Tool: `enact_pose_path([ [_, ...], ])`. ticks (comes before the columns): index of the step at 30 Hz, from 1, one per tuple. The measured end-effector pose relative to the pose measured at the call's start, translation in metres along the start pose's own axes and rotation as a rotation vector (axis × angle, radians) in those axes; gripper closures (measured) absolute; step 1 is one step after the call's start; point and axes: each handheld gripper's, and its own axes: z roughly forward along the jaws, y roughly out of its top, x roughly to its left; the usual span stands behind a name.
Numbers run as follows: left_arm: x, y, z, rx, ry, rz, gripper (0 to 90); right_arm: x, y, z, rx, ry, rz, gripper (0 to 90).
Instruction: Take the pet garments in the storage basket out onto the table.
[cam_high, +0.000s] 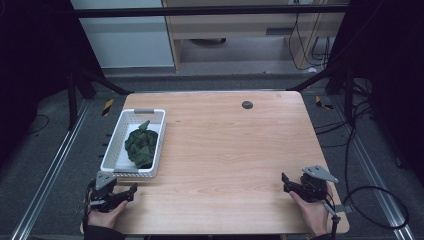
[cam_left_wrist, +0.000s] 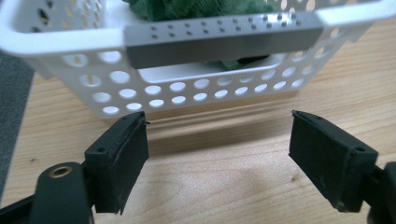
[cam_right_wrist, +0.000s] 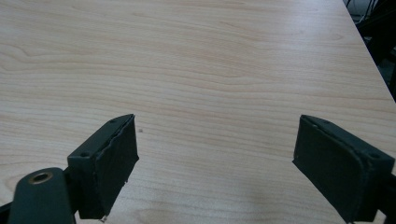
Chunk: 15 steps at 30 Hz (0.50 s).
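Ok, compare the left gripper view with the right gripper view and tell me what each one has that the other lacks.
Left gripper view alone: the white perforated basket close ahead, its grey handle strip facing the camera, and the green cloth bunched inside it. Right gripper view alone: a long open stretch of table running to its far right edge, with dark floor beyond. Shared: the light wooden table and an open gripper with black jaws set wide apart, left gripper, right gripper.

- High view: set above the near edge, faced fwd and down; the whole light wooden table (cam_high: 225, 150) is taken in from afar.
- Left gripper view: held low and close, aimed at the white perforated plastic basket (cam_left_wrist: 187, 88), also seen at the table's left in the high view.
- Right gripper view: held low, aimed across bare tabletop; wood shared w/ both others.
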Motion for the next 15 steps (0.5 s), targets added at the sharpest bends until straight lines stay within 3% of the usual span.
enact_pose_path([
  [5, 0.004, 0.005, -0.012, -0.031, 0.014, -0.024, 21.2, 0.001, 0.002, -0.004, 0.000, -0.015, 0.006, 10.7],
  [9, 0.006, 0.007, -0.018, -0.048, 0.002, -0.039, 23.4, 0.004, 0.003, -0.002, 0.019, -0.025, 0.006, 10.6],
  [15, 0.006, 0.013, -0.027, -0.064, -0.009, -0.058, 23.8, 0.004, 0.002, -0.003, 0.003, -0.023, 0.013, 12.9],
])
